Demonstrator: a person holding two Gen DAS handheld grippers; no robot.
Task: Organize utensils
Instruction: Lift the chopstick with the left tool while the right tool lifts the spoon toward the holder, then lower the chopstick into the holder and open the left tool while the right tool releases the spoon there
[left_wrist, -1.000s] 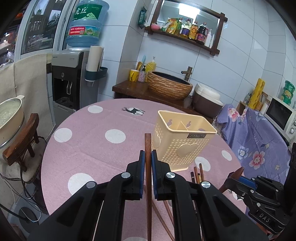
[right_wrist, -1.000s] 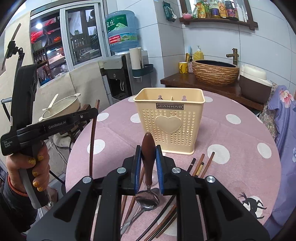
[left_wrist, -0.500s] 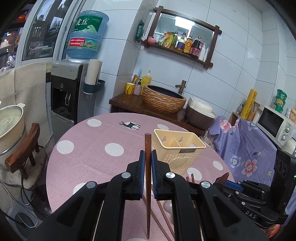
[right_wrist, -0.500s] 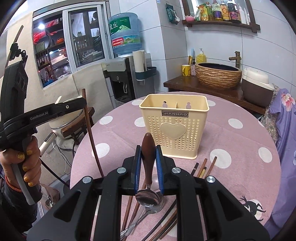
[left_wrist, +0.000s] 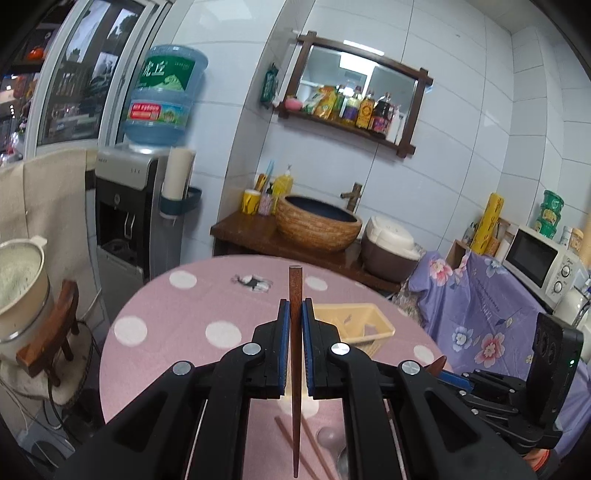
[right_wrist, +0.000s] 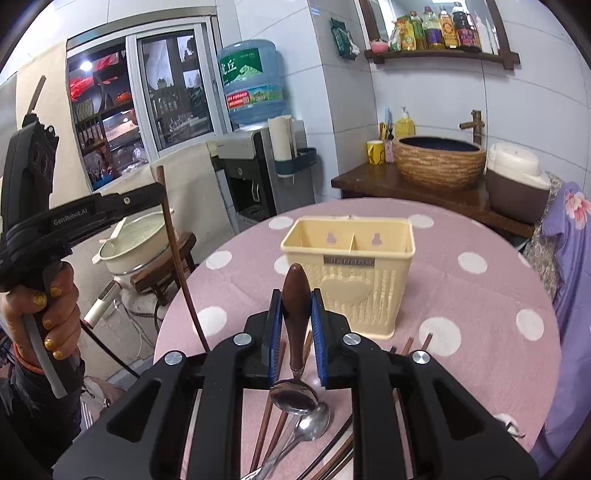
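The left gripper (left_wrist: 294, 314) pinches a slim dark wooden chopstick (left_wrist: 295, 369) upright, the right gripper (right_wrist: 296, 310) clamps a brown-handled steel spoon (right_wrist: 295, 332), before the cream perforated utensil holder (right_wrist: 351, 273)

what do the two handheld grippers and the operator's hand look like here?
Both are matte black plastic linkages with silver pivot screws and blue pads lining the fingers. The left gripper carries white "GenRobot.AI" lettering on its side and a tall black handle. The hand on it has gold glitter nail polish and an orange band at the wrist. The right gripper looks the same.
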